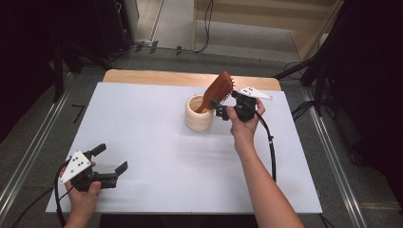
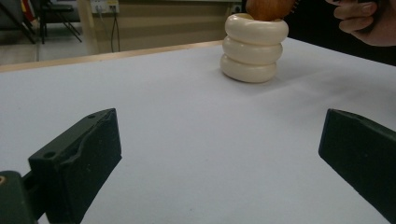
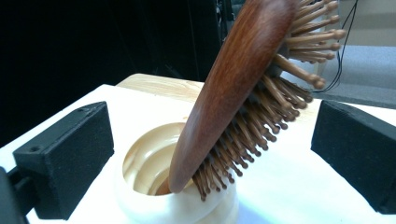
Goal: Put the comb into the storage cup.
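A cream ribbed cup [image 1: 198,114] stands right of the middle on the white table cover [image 1: 157,142]. A brown wooden hairbrush [image 1: 218,88] has its handle in the cup, and its bristled head leans up and to the right. My right gripper [image 1: 224,100] is open around the brush head, its jaws clear of it on both sides. In the right gripper view the brush [image 3: 238,79] rises out of the cup [image 3: 154,205] between the jaws of my right gripper [image 3: 212,140]. My left gripper [image 1: 110,159] rests open at the front left, holding nothing. The left gripper view has the left gripper [image 2: 219,140] facing the cup [image 2: 253,49].
A strip of bare wooden tabletop [image 1: 190,77] shows along the far edge of the cover. The right gripper's cable [image 1: 272,152] trails over the table's right side. Dark stands and cables [image 1: 328,80] surround the table on the floor. The hand on the right gripper [image 2: 359,18] shows beyond the cup.
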### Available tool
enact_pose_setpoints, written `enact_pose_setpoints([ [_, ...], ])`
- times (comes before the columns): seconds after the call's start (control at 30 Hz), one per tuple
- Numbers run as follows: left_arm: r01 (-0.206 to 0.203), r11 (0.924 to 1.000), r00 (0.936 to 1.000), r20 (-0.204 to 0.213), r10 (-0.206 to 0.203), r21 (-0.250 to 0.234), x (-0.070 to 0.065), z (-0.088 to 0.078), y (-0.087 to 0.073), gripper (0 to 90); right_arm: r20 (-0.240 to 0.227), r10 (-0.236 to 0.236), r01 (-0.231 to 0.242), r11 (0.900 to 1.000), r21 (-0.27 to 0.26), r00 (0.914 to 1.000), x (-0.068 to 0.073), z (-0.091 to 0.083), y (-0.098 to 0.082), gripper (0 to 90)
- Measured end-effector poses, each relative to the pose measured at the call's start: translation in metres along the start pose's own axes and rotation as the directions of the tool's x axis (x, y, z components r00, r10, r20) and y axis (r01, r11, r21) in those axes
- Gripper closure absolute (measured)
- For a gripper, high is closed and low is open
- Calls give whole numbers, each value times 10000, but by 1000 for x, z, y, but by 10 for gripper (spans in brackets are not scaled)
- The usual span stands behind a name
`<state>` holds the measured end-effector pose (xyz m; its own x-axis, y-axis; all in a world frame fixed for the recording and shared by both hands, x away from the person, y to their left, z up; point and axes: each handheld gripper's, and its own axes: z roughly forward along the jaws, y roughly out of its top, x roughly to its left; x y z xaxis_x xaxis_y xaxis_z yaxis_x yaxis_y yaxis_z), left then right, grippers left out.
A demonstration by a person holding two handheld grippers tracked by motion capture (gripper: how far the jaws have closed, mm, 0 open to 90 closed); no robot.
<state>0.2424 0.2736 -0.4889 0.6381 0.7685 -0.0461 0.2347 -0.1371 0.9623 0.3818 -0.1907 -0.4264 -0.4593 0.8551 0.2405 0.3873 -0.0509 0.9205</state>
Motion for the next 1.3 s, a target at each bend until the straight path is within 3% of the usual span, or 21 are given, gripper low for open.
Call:
enact_pose_setpoints([
  [0.9, -17, 10000, 10000, 4, 17, -8, 0, 0, 0, 0, -536, -490, 469, 9981, -394, 9974, 2, -48, -23, 0],
  [1.3, -3, 10000, 10000, 2, 3, -22, -1, -1, 0, 0, -457, -971, 947, 9941, -519, 9942, 1, -72, -35, 0],
])
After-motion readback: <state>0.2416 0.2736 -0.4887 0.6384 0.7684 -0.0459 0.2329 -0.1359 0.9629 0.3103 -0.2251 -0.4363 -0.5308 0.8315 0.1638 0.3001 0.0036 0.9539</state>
